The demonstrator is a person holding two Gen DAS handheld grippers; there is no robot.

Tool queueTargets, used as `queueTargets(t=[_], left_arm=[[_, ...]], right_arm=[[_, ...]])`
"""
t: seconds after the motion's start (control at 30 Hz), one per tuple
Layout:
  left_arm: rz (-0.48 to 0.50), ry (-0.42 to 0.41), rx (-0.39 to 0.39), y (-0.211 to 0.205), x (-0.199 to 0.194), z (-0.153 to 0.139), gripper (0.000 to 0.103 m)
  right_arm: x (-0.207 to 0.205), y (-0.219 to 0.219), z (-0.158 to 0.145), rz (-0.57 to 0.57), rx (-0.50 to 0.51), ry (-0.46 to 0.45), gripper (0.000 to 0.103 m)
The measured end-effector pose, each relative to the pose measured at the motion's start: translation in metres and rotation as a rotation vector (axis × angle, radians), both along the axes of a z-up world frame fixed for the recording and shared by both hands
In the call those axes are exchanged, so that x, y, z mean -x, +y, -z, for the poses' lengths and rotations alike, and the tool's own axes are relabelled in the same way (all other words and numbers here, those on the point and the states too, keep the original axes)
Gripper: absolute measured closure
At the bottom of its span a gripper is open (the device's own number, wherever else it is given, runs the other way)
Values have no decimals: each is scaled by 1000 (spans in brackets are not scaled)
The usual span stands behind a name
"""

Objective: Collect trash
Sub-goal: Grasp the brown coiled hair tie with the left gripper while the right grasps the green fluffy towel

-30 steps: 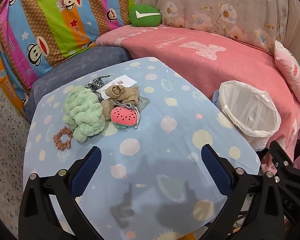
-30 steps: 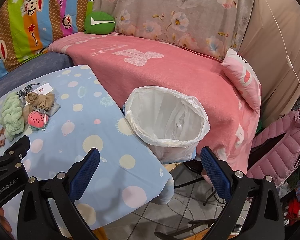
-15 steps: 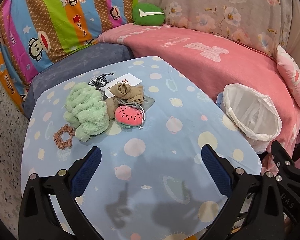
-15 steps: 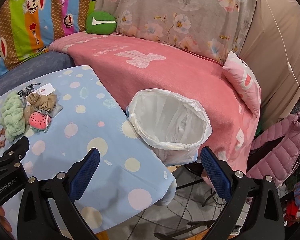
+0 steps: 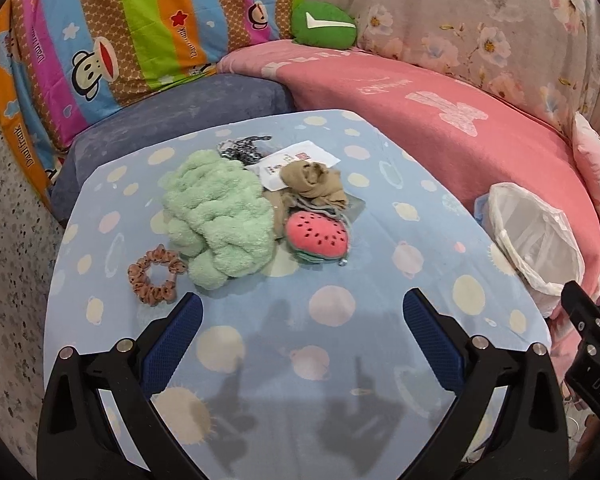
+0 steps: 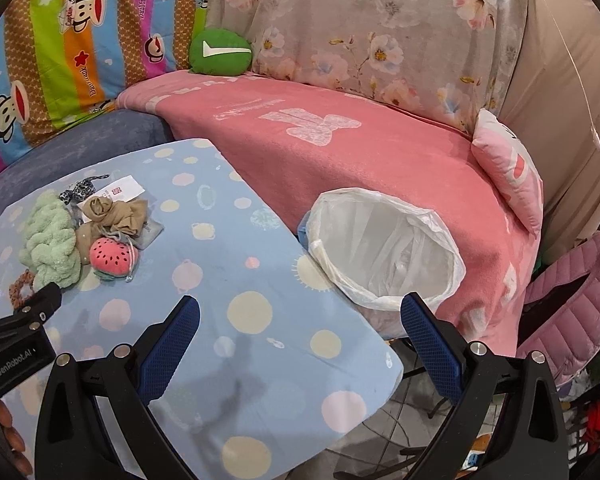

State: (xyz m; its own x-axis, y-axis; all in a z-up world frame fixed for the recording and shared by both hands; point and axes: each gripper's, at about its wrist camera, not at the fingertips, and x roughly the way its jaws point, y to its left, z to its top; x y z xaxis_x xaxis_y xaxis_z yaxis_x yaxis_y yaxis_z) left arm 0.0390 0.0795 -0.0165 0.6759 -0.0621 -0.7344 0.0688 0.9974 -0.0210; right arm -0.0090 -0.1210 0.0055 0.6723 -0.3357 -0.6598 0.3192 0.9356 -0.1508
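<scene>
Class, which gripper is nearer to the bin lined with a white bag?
Right. The right gripper hangs just short of the bin; the left gripper faces the table's pile, the bin off to its right.

The near half of the tablecloth (image 5: 300, 344) is bare. Farther back a green fluffy cloth (image 5: 220, 220) and watermelon pouch (image 5: 317, 236) block the way. The lined bin (image 6: 384, 248) stands open.

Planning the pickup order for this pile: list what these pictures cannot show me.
- White paper slip: print too small in both views; lower edge under the tan crumpled stocking.
- Grey flat pouch: mostly covered by the stocking and pink watermelon plush.
- White-lined bin: bottom hidden by liner folds; the right claw's finger covers its near rim.
</scene>
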Motion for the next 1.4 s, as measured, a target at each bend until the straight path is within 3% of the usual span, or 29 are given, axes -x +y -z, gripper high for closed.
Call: queueTargets(t=[0.27,0.47,0.73,0.83,0.97,1.0,1.07,1.1,1.13,1.3,1.4], left_arm=[[-84,9,-28,72,-32,26,7],[-96,44,-101,116,-57,58,7],[-165,137,-23,179,-81,93,8],[-172,170,54,193,-88,102,12],[-164,188,95,192,-96,108,34],[-158,177,87,190,-97,107,48],[-146,176,92,186,-98,105,65],[-138,181,104,185,-99,104,82],[-128,189,119,184,-100,104,88],[-130,170,137,181,-96,95,91],[-125,169,147,177,-94,89,91]], right_arm=[[-28,36,20,-36,-22,14,7],[-54,65,38,-62,-14,46,7],[-84,104,61,-137,-86,86,7],[-94,122,63,-174,-95,87,8],[-110,148,63,-241,-127,88,12],[-113,154,64,-261,-135,91,15],[-121,167,66,-303,-154,93,20],[-124,173,67,-324,-168,98,26],[-127,178,67,-342,-184,103,29],[-137,201,70,-417,-230,103,30],[-146,211,79,-449,-256,125,39]])
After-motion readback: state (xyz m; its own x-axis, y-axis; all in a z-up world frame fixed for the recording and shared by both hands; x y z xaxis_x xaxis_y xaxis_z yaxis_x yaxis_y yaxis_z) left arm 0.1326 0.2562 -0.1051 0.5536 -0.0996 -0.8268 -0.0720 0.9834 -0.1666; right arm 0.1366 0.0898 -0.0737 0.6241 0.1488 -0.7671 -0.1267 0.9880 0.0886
